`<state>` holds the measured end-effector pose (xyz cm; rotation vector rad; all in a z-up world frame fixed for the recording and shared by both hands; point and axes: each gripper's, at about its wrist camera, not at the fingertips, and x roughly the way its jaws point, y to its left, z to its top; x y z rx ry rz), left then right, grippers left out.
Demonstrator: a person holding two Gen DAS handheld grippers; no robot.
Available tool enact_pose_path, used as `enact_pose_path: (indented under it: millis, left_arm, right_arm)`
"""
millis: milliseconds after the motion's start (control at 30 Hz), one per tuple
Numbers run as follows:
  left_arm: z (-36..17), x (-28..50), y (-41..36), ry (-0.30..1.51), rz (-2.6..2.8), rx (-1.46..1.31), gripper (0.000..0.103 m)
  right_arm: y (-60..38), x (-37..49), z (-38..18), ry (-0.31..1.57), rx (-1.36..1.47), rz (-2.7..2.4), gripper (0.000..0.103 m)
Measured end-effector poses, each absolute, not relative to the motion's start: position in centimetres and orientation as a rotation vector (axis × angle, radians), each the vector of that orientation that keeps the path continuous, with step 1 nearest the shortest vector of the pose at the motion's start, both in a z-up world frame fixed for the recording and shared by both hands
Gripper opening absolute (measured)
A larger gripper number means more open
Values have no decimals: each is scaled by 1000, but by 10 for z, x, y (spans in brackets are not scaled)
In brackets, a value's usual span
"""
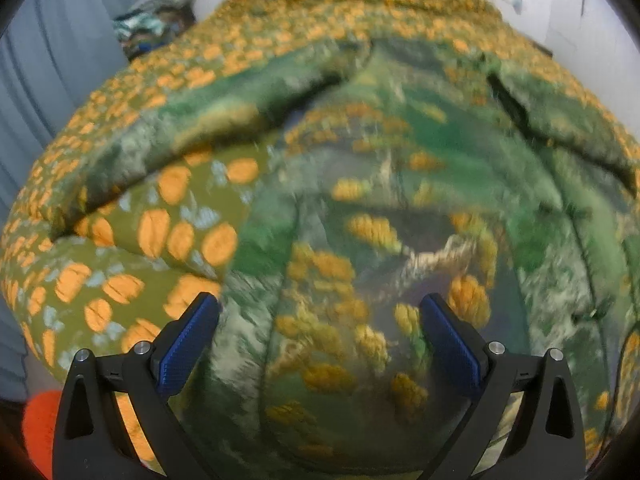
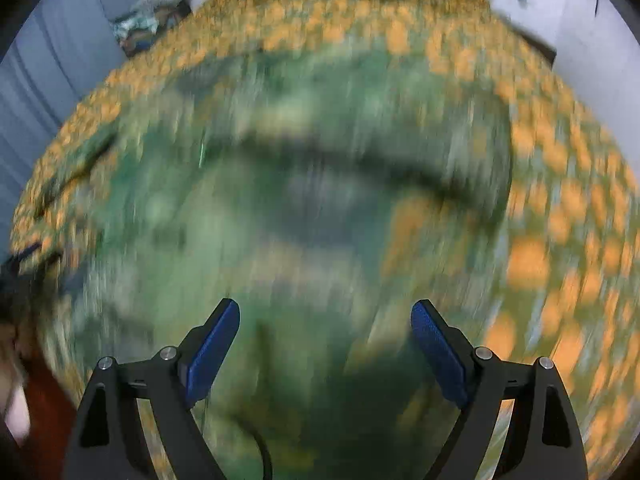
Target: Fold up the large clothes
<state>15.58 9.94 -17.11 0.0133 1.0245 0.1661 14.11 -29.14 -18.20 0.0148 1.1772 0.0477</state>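
Observation:
A large thin green patterned garment [image 1: 400,184] lies spread on a bed; the orange print of the cover shows through it. It also fills the blurred right wrist view [image 2: 304,208]. My left gripper [image 1: 320,312] is open just above the garment's near part, holding nothing. My right gripper [image 2: 325,316] is open above the garment's near part, holding nothing. A fold or ridge of the garment [image 2: 340,160] runs across ahead of it.
The bed cover [image 1: 168,240] is olive with orange ovals; it also shows at the right of the right wrist view [image 2: 568,240]. A pile of patterned cloth [image 1: 156,28] sits at the bed's far left. Grey curtains [image 1: 60,60] hang on the left. Something orange [image 1: 40,420] is at lower left.

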Motion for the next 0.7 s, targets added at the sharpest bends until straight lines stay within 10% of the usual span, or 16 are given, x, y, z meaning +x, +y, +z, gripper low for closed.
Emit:
enact_pose_path:
  millis: [700]
  left_arm:
    - [-169,144,93,999,206,65,102]
  right_arm:
    - [-208,63,-132,921,-275,-167,88]
